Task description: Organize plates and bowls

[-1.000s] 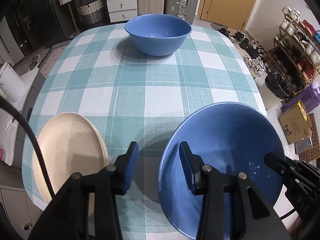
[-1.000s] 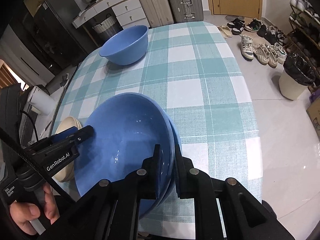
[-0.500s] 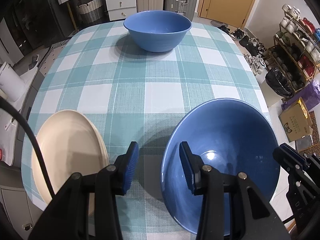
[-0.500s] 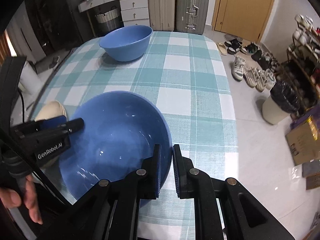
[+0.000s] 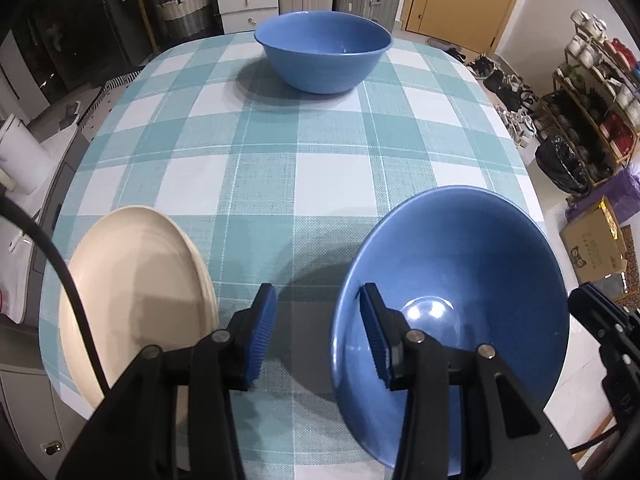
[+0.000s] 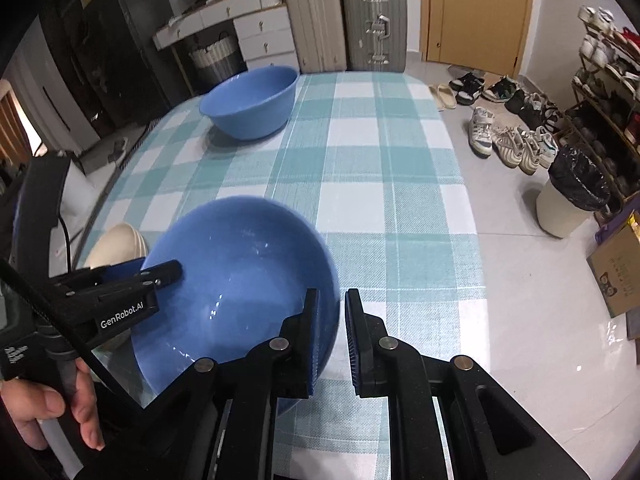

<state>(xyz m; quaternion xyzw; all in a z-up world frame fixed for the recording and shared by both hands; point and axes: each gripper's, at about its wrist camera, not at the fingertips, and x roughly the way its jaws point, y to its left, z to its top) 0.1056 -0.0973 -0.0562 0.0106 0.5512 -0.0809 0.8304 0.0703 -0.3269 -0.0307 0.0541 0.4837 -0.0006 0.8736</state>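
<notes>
My right gripper (image 6: 332, 334) is shut on the rim of a blue bowl (image 6: 240, 280) and holds it tilted above the near end of the checked table (image 6: 360, 184). The same bowl (image 5: 452, 304) fills the lower right of the left wrist view. My left gripper (image 5: 318, 332) is open and empty, its right finger just inside the bowl's left rim. A cream plate stack (image 5: 136, 304) lies at the near left corner and also shows in the right wrist view (image 6: 116, 244). A second blue bowl (image 5: 323, 56) stands at the far end of the table (image 6: 250, 100).
The table's right edge drops to a tiled floor with shoes (image 6: 508, 140), a bin (image 6: 572, 192) and a cardboard box (image 6: 616, 264). Suitcases (image 6: 344, 20) and drawers stand beyond the far end. A white roll (image 5: 20, 156) stands left of the table.
The held blue bowl has lifted and tilted up off the table, moving slightly forward. The left gripper has stayed open beside it.
</notes>
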